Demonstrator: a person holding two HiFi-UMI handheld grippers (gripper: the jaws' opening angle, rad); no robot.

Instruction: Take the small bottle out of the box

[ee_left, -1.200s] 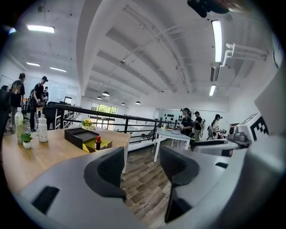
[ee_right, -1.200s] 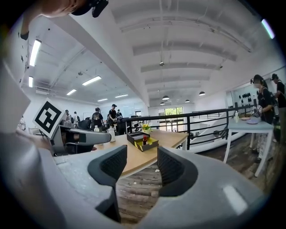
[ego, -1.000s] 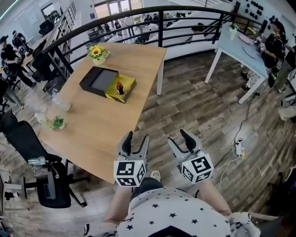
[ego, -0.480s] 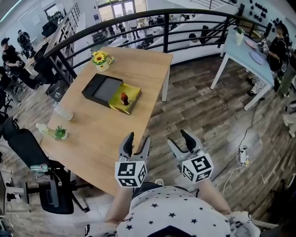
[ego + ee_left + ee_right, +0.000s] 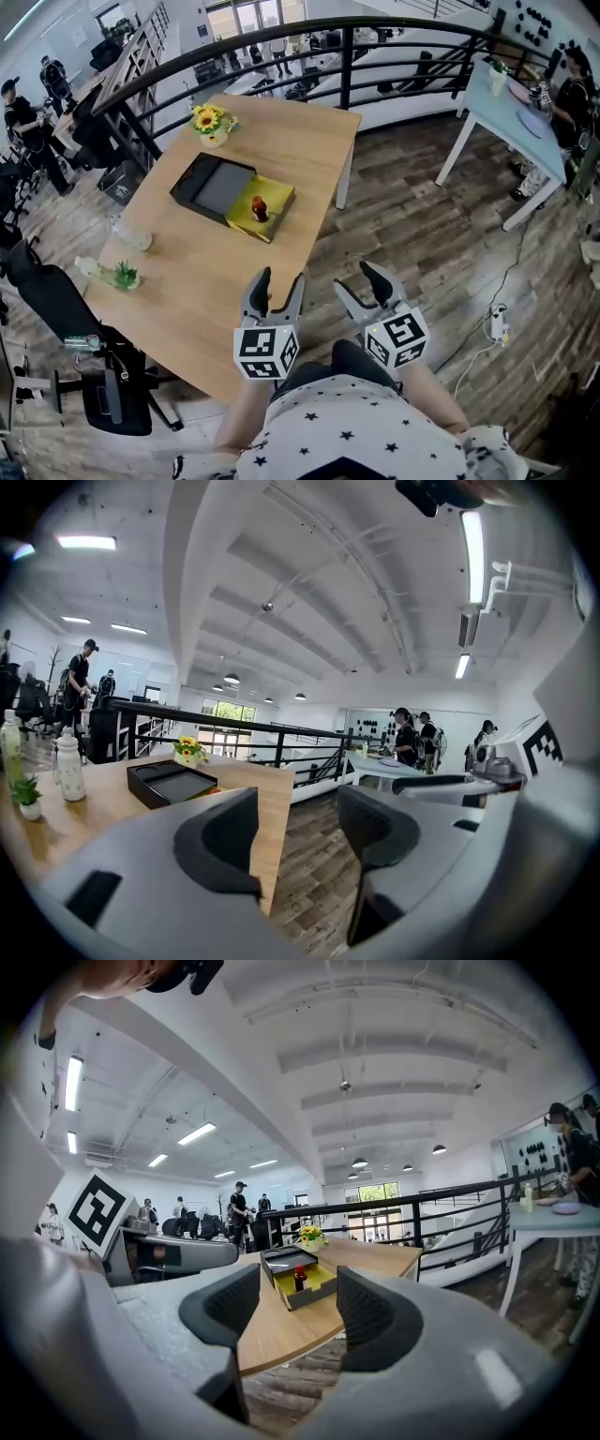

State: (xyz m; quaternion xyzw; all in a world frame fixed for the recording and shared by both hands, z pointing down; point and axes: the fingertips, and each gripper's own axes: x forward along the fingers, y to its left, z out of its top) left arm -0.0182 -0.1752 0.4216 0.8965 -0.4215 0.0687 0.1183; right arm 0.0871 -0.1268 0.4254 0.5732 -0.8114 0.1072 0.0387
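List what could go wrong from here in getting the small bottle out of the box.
1. The small bottle stands upright in the yellow box; the open right claw coming in off-centre may tip it.
2. The box lies unheld on the table beside the black lid; a bump could slide both.

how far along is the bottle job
Done: nothing on the bottle yet; the small bottle stands in the open yellow box on the table. In hand: nothing. The left gripper is open and empty; the right gripper has just been opening its jaws, nothing between them. To do: reach the box, grip the bottle, lift it out.
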